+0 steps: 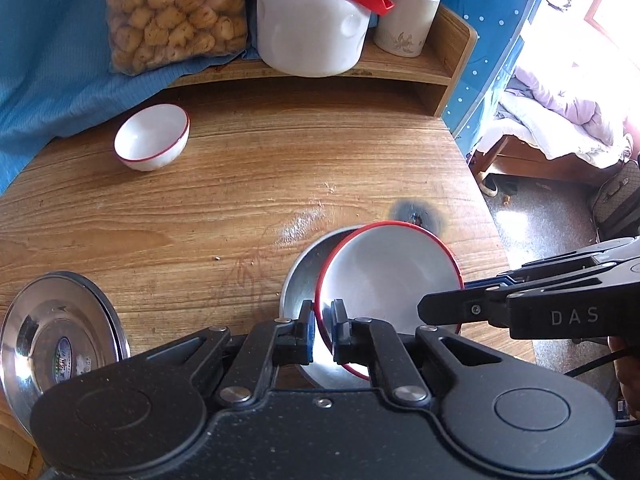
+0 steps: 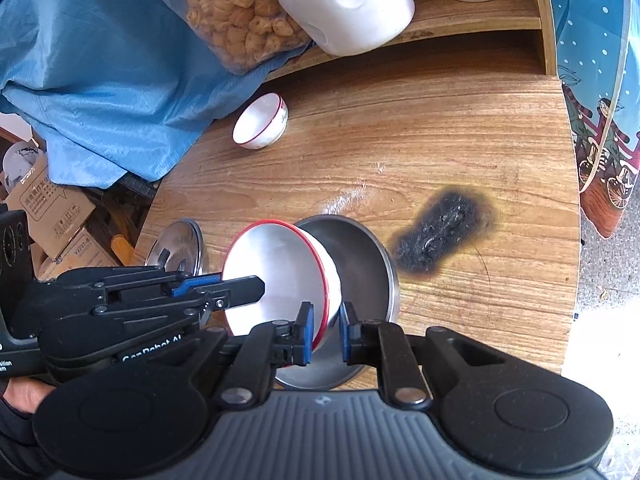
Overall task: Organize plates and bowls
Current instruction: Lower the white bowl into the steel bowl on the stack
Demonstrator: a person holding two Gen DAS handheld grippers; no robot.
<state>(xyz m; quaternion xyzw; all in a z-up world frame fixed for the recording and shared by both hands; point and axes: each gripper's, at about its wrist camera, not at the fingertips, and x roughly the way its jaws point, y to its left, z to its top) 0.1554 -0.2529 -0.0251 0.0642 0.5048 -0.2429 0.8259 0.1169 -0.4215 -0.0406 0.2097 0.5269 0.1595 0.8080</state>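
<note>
A white bowl with a red rim [image 1: 384, 276] is tilted inside a steel plate [image 1: 304, 276] near the table's front. My left gripper [image 1: 322, 326] is shut on the bowl's near rim. My right gripper [image 2: 325, 334] is shut on the same bowl [image 2: 280, 276] at its other edge, over the steel plate [image 2: 360, 272]. A second white red-rimmed bowl [image 1: 152, 138] stands apart at the back left, also in the right wrist view [image 2: 260, 126]. A second steel plate [image 1: 60, 336] lies at the front left, also in the right wrist view [image 2: 180, 248].
A wooden shelf [image 1: 400, 64] at the back holds a bag of snacks [image 1: 176, 12], a white jug [image 1: 316, 24] and a white flask [image 1: 408, 16]. Blue cloth [image 1: 52, 60] drapes the back left. A black burn mark [image 2: 440, 236] is right of the plate. Boxes [image 2: 52, 216] sit on the floor to the left.
</note>
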